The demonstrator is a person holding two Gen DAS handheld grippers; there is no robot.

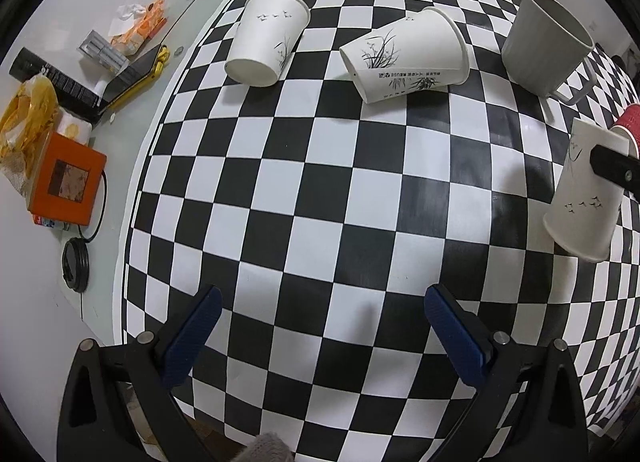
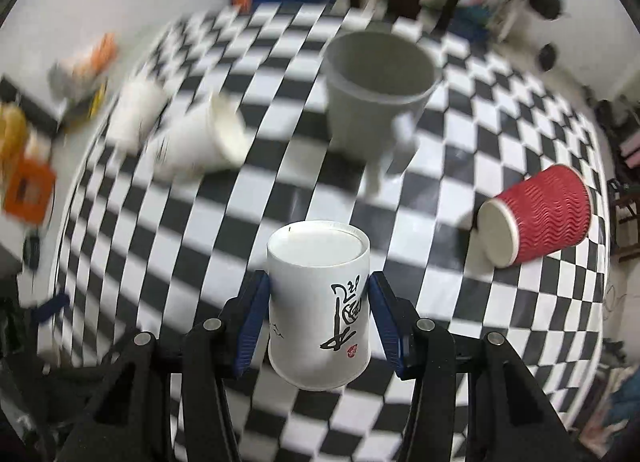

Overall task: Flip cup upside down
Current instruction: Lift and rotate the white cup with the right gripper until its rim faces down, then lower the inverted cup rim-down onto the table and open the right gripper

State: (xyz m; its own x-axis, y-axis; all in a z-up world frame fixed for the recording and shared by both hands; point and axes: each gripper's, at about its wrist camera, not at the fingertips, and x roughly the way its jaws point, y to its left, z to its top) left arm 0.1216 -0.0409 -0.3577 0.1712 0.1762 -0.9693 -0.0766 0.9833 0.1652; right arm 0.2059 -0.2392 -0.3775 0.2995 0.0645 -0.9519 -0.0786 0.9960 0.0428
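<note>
My right gripper point(image 2: 319, 310) is shut on a white paper cup with black calligraphy point(image 2: 320, 302), held above the checkered table with its closed base pointing away from me. The same cup shows at the right edge of the left wrist view point(image 1: 584, 189), with a black finger point(image 1: 616, 167) against it. My left gripper point(image 1: 322, 326) is open and empty, low over the checkered cloth point(image 1: 320, 181).
A white cup stands upside down point(image 1: 266, 41) at the back left; another white cup lies on its side point(image 1: 404, 53). A grey mug stands upright point(image 1: 548, 41). A red ribbed cup lies on its side point(image 2: 536, 217). Boxes and clutter point(image 1: 68, 177) lie left of the cloth.
</note>
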